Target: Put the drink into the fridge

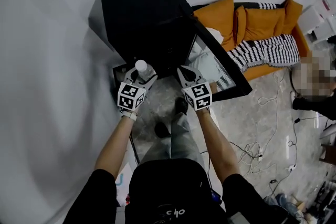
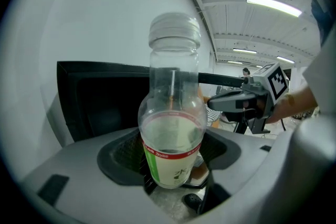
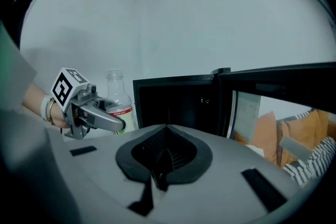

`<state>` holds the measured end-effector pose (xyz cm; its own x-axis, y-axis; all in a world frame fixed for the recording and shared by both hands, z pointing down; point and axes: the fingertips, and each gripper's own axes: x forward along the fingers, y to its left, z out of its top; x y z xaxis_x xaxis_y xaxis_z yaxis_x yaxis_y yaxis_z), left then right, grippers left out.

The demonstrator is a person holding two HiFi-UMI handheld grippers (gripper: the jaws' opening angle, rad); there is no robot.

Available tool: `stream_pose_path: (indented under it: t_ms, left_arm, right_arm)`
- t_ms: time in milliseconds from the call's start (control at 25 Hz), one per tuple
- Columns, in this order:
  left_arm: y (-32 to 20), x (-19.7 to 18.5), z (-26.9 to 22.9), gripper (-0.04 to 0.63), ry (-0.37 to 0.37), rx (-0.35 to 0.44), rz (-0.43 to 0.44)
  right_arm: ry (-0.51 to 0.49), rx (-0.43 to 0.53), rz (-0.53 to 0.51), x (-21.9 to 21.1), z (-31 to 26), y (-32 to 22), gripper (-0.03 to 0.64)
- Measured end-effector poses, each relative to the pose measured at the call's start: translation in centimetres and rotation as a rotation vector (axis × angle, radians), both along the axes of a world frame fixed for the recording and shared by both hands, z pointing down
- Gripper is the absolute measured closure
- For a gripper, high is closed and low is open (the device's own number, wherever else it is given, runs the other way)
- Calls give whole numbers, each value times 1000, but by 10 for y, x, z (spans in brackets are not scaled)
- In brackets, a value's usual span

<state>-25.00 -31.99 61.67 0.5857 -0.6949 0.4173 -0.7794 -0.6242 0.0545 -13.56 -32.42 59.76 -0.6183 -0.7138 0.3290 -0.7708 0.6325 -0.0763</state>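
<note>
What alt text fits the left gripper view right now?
A capped, clear drink bottle, partly filled with pale liquid, stands upright, clamped in the left gripper. Behind it is the black fridge, its dark inside showing, and the right gripper points in from the right.

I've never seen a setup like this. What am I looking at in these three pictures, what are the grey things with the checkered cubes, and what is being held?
There is no robot here. A person holds a hand-held gripper in each hand, and the marker cubes are part of them. The head view looks down from the person's head. The other two views come from a camera riding on each gripper. The left hand-held gripper is shut on a clear plastic bottle with a white cap and a green-and-red label, partly filled with a pale drink. The right hand-held gripper is shut and empty. Ahead stands a small black fridge with its door open. An orange sofa is off to the right.
</note>
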Motion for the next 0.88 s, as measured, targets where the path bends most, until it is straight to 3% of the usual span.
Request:
stream_pose_path:
  t_ms: [480,880]
  left_arm:
    - [-69,0,73,282,-5,-24,-12]
    - [-90,4,106,282,-9,-41,-6]
  right_arm:
    - [-34,-18,65,-9,69,-48,607]
    - [-65,-62,110,-19,107,-61,607]
